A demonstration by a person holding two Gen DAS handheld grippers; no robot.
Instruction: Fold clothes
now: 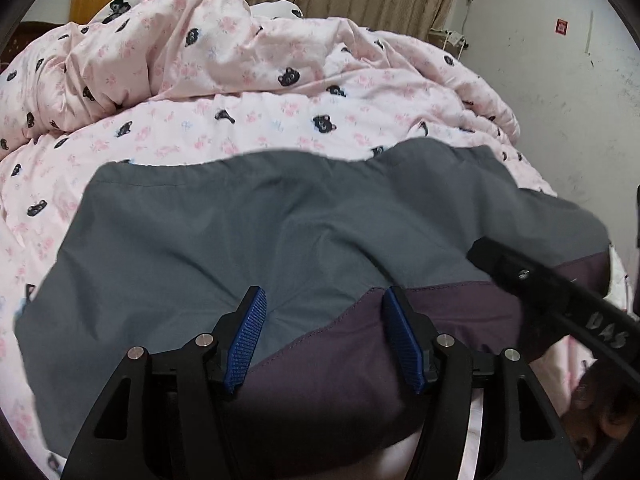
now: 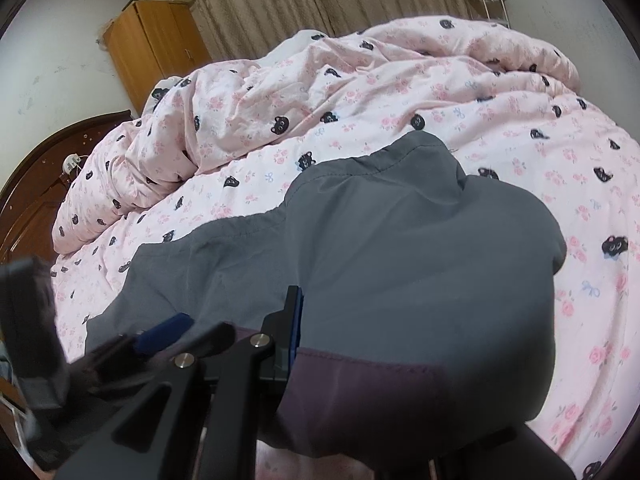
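The grey garment (image 1: 280,216) lies spread on the pink quilt (image 1: 240,120), long axis left-right; its purple hem band (image 1: 320,360) sits between the wide-spread left gripper (image 1: 324,340); right gripper (image 2: 296,336) reaches it too, gap undeterminable.

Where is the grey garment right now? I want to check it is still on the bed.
The grey garment lies spread on the pink bear-print duvet, low and central in both wrist views, its purple hem nearest the left gripper.
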